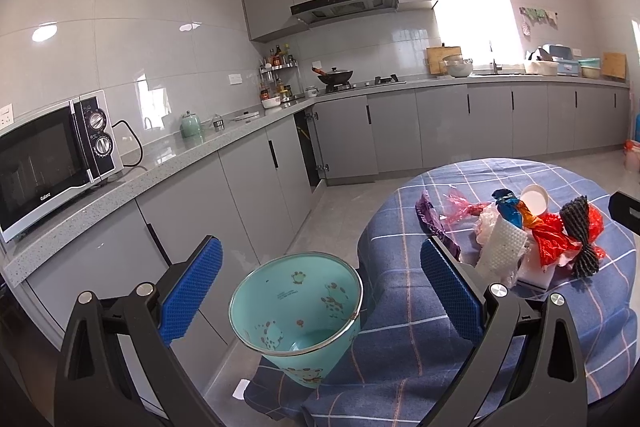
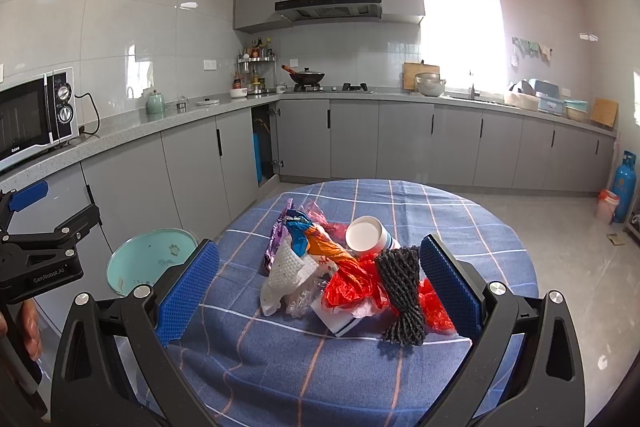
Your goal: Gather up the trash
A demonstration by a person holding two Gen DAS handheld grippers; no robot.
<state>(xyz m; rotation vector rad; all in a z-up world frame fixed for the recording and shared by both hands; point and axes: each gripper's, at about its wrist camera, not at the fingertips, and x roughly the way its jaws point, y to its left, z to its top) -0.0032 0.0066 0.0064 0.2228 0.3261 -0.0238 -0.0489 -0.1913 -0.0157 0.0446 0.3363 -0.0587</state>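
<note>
Your left gripper (image 1: 320,291) is wide open, nothing between its blue pads; it hangs over the teal bin (image 1: 298,311), which sits on the floor just beside the round counter's (image 2: 460,223) left edge. The bin looks empty, though its bottom is partly in shadow, so I can't be sure. Your right gripper (image 2: 320,283) is wide open too, holding nothing, pointed at the trash pile (image 2: 344,267) from the near side.

The counter is round, covered by a blue plaid cloth (image 2: 280,347) with white and orange lines; the cloth drapes over the edge toward the bin. The trash sits bunched near the middle: a paper cup (image 2: 366,233) on its side with its mouth facing you, a red plastic bag (image 2: 352,287), a dark mesh bundle (image 2: 400,291) pinched at the middle lying over the red bag, white foam netting (image 2: 286,267), a purple wrapper (image 2: 276,239) and a blue and orange wrapper (image 2: 316,239). All touching or overlapping.

The room is a kitchen with grey cabinets along two walls, white tile and a wood-plank ceiling. A microwave (image 1: 48,155) stands on the left worktop with a green jar (image 1: 191,125) farther along. A wok (image 2: 306,77) sits on the stove under the range hood (image 2: 328,7). A bright window (image 2: 460,39) is over the sink. A blue gas cylinder (image 2: 624,185) stands on the floor far right. One lower cabinet door in the corner stands open.
</note>
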